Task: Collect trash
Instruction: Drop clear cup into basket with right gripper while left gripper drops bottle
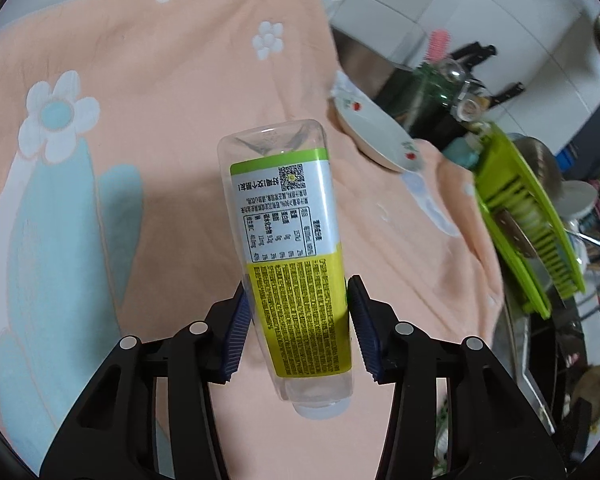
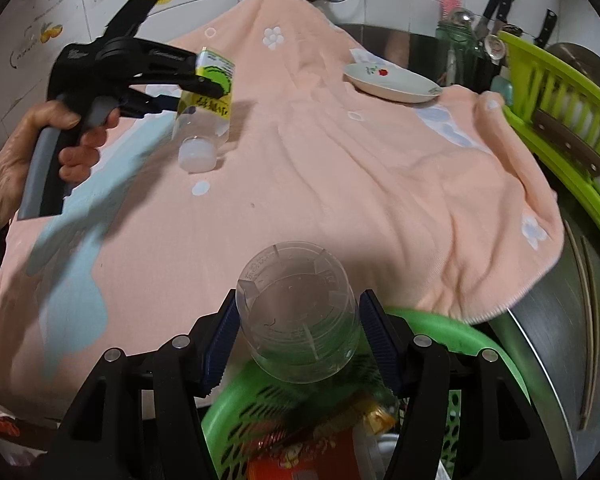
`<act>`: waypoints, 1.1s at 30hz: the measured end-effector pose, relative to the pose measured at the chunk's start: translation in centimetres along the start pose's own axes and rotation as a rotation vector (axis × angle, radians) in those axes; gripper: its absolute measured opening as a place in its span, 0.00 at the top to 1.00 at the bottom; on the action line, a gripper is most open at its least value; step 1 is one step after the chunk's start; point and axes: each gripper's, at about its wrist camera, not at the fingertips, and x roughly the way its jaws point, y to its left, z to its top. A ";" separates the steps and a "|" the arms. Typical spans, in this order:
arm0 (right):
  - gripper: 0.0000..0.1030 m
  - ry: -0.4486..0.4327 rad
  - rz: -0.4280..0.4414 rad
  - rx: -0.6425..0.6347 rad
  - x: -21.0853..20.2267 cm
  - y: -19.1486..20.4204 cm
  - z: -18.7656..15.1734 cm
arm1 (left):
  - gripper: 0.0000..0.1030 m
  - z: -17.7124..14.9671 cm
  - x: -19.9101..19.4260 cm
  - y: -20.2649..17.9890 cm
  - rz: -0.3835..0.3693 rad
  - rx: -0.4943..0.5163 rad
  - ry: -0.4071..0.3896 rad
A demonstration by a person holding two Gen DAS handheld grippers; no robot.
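Note:
My left gripper (image 1: 300, 320) is shut on a clear empty bottle (image 1: 288, 220) with a green, white and yellow label, its base pointing away from me. The right wrist view shows that left gripper (image 2: 202, 92) in a person's hand (image 2: 32, 148), holding the bottle (image 2: 216, 70) cap down above the peach towel (image 2: 340, 180). My right gripper (image 2: 298, 320) is shut on a clear plastic cup (image 2: 300, 312), both blue pads pressing its sides. The cup hangs above a green perforated basket (image 2: 460, 336) that holds red and orange wrappers (image 2: 300, 456).
A white plate (image 2: 392, 84) with a red print rests on the towel's far right. A green dish rack (image 2: 560, 120) stands at the right, with knives (image 2: 500, 4) and a utensil jar behind it. A steel sink (image 2: 552, 340) lies beside the basket. Tiled wall behind.

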 end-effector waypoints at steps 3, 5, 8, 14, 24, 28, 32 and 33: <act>0.43 -0.001 -0.014 0.014 -0.9 -0.6 -1.0 | 0.55 -1.5 -0.9 -0.7 -0.034 0.006 0.000; 0.43 0.003 -0.025 0.028 -1.4 -1.2 -1.8 | 0.55 -2.5 -1.8 -1.1 -0.061 0.005 -0.001; 0.43 0.012 -0.045 0.048 -2.1 -2.0 -3.1 | 0.56 -3.7 -2.8 -1.6 -0.088 0.021 -0.007; 0.43 0.023 -0.091 0.086 -4.1 -3.5 -5.9 | 0.56 -6.1 -4.7 -3.5 -0.145 0.072 -0.014; 0.43 0.049 -0.155 0.162 -6.6 -6.0 -10.1 | 0.56 -11.0 -6.1 -7.3 -0.263 0.145 0.038; 0.43 0.062 -0.163 0.184 -7.0 -6.4 -11.5 | 0.56 -12.7 -5.7 -9.1 -0.291 0.186 0.065; 0.43 0.077 -0.166 0.195 -7.1 -6.5 -12.8 | 0.56 -13.9 -4.9 -10.5 -0.303 0.214 0.096; 0.43 0.081 -0.166 0.198 -7.1 -6.6 -12.9 | 0.56 -14.2 -4.5 -11.0 -0.303 0.224 0.107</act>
